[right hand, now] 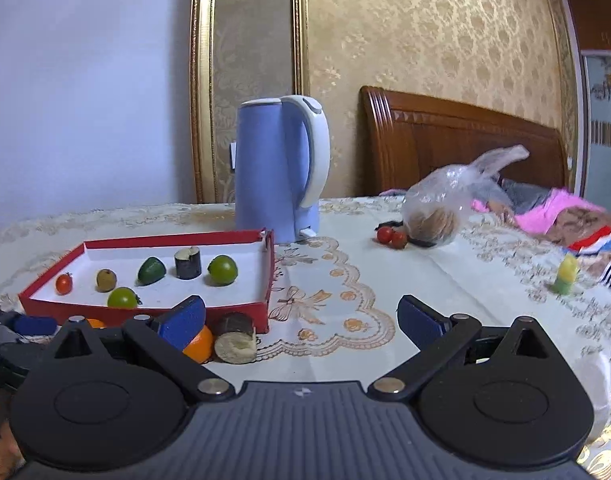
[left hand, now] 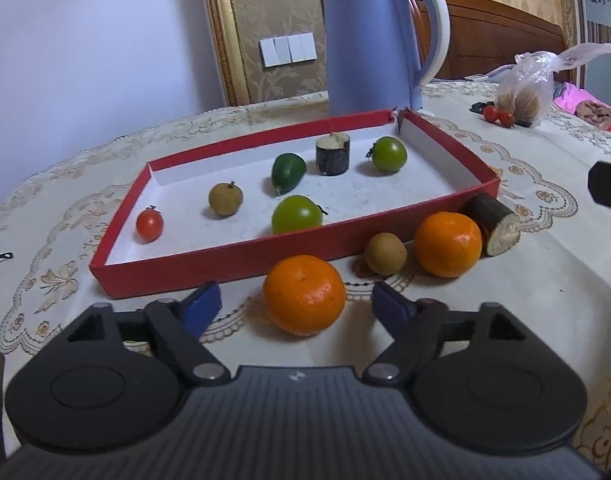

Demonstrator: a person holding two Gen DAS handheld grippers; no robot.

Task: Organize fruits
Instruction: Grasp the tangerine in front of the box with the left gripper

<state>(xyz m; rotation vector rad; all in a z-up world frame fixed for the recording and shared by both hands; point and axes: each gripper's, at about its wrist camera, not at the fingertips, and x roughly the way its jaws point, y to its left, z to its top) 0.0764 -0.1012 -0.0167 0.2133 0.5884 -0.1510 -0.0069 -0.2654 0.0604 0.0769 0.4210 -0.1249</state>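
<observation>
Left wrist view: the left gripper [left hand: 297,304] hangs with its fingers spread wide and empty, a mandarin orange [left hand: 304,295] lying between them at 12 o'clock, just outside the red tray [left hand: 241,258]. It looks light, round and thin-skinned, likely to roll; a gentle grip across its widest part suits it.

Right wrist view: the right gripper [right hand: 301,320] is also spread and empty over bare tablecloth [right hand: 345,280], with the tray at 10 o'clock.
</observation>
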